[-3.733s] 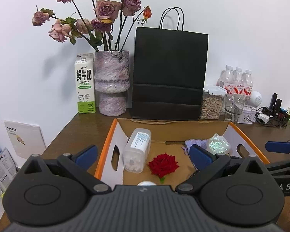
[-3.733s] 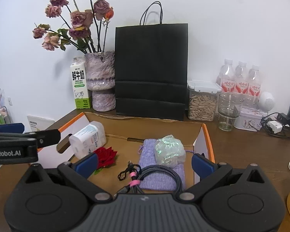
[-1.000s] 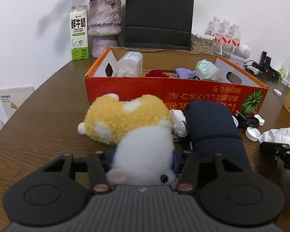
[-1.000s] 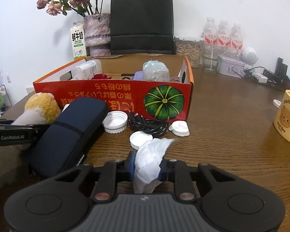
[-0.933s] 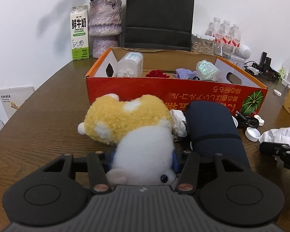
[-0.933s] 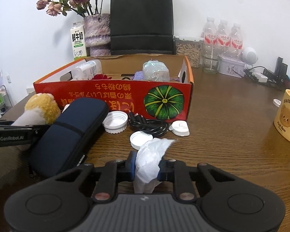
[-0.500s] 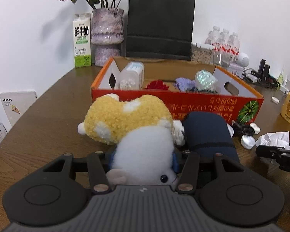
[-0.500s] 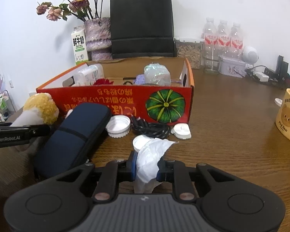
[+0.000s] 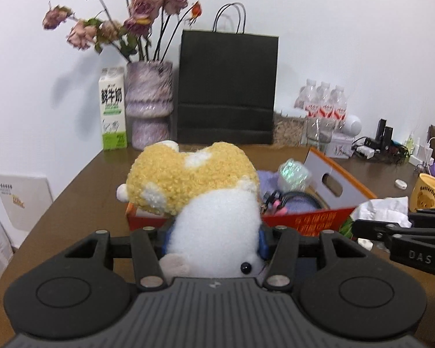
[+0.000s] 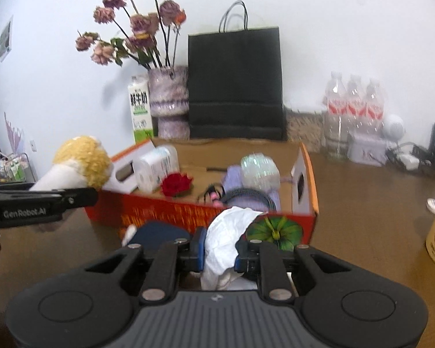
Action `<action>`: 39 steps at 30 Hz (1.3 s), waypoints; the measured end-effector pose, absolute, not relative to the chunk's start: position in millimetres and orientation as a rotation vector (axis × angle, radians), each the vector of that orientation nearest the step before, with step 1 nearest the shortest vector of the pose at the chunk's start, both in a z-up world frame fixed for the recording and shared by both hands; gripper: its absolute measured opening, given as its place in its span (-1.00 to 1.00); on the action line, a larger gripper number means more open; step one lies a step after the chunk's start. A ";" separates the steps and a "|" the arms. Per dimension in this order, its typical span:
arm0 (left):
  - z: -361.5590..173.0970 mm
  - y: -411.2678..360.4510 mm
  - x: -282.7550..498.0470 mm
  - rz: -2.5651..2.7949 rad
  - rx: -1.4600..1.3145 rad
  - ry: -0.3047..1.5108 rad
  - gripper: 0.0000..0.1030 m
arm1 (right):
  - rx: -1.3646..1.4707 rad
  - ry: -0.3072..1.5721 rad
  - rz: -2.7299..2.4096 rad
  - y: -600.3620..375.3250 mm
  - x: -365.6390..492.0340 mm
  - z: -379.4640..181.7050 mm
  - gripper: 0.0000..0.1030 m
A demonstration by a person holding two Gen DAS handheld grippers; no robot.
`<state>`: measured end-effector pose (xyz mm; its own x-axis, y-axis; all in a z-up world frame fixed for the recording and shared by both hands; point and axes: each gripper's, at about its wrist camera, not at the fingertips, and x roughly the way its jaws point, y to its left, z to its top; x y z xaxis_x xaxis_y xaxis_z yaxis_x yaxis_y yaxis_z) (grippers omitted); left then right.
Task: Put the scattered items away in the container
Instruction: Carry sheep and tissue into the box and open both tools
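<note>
So we're partway: the box (image 10: 312,174) in the middle of the right-wrist view already holds a white bottle (image 10: 156,168), red rose (image 10: 176,184), cable (image 10: 246,195) and purple pouch (image 10: 240,174). The navy case (image 10: 156,233), lower centre, sits outside on the table (image 10: 362,203). Left gripper (image 9: 214,242) is clamped on the plush toy (image 9: 194,182), frame centre, before the box. Right gripper (image 10: 219,250) pinches the crumpled tissue (image 10: 227,232), lower centre, near the front wall.

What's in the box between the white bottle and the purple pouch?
A red rose lies on the box floor between the white bottle and the purple pouch. It shows in the right wrist view; the plush toy hides that spot in the left one.
</note>
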<state>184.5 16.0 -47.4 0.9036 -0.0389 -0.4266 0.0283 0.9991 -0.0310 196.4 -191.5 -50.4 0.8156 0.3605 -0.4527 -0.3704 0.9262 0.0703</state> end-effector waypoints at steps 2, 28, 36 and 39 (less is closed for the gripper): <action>-41.7 13.1 190.2 -0.034 -0.019 0.430 0.00 | -0.021 0.459 0.392 -188.3 203.0 -43.3 -0.68; -30.5 -9.2 308.7 -0.066 -0.044 0.430 0.00 | 0.087 0.424 0.386 -172.5 337.4 -18.7 -0.68; -47.5 -7.4 339.9 -0.078 -0.024 0.483 0.00 | 0.065 0.501 0.376 -168.8 365.8 -39.7 -0.68; -54.6 -5.2 345.7 -0.075 -0.026 0.515 0.00 | 0.060 0.525 0.373 -167.4 370.5 -46.1 -0.68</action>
